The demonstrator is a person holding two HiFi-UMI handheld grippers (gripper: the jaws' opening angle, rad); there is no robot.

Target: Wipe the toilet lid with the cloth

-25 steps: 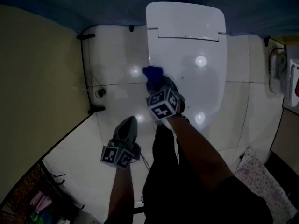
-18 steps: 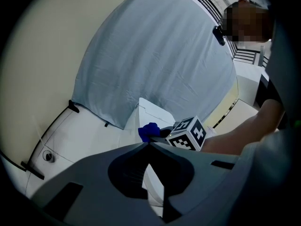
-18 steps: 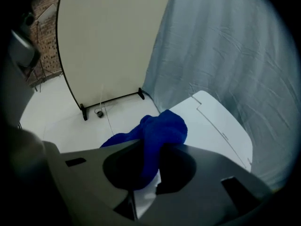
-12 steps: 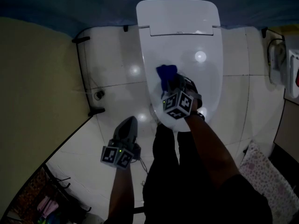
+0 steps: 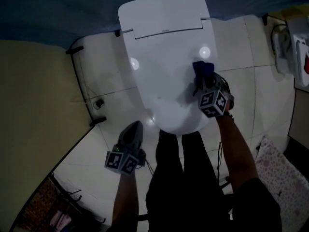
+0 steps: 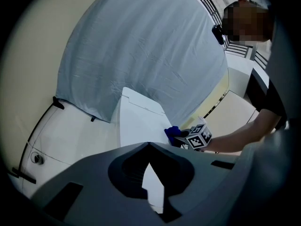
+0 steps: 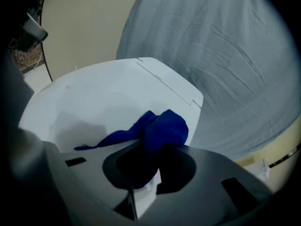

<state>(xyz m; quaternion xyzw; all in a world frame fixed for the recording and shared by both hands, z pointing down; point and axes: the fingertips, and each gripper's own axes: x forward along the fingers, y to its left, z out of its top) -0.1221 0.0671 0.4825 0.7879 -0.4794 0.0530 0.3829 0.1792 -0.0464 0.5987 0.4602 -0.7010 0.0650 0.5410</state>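
Wiping step in progress, head view. The right gripper (image 5: pixel 203 82) is clamped on a bunched blue cloth (image 5: pixel 202 67), which rests against the closed white toilet lid (image 5: pixel 159 76) near its 3 o'clock edge, just below a light reflection. The right gripper view confirms the hold: the cloth (image 7: pixel 162 128) fills the jaw tips, and a loose tail trails over the lid (image 7: pixel 89 98) toward 9 o'clock. The right forearm reaches in from 5 o'clock, nearly straight, with the marker cube uppermost. The left gripper (image 5: pixel 133 128) hangs low over the floor tiles (image 5: pixel 111 86) at the lid's 7 o'clock, pointing to 12 o'clock, its jaws drawn together on nothing. To do this step well, the cloth should probably be pressed flat rather than dragged by its tip. Overlapping strokes from the rim toward the hinge at 12 o'clock would likely cover the lid evenly, and a firm clamp should prevent the cloth slipping out.
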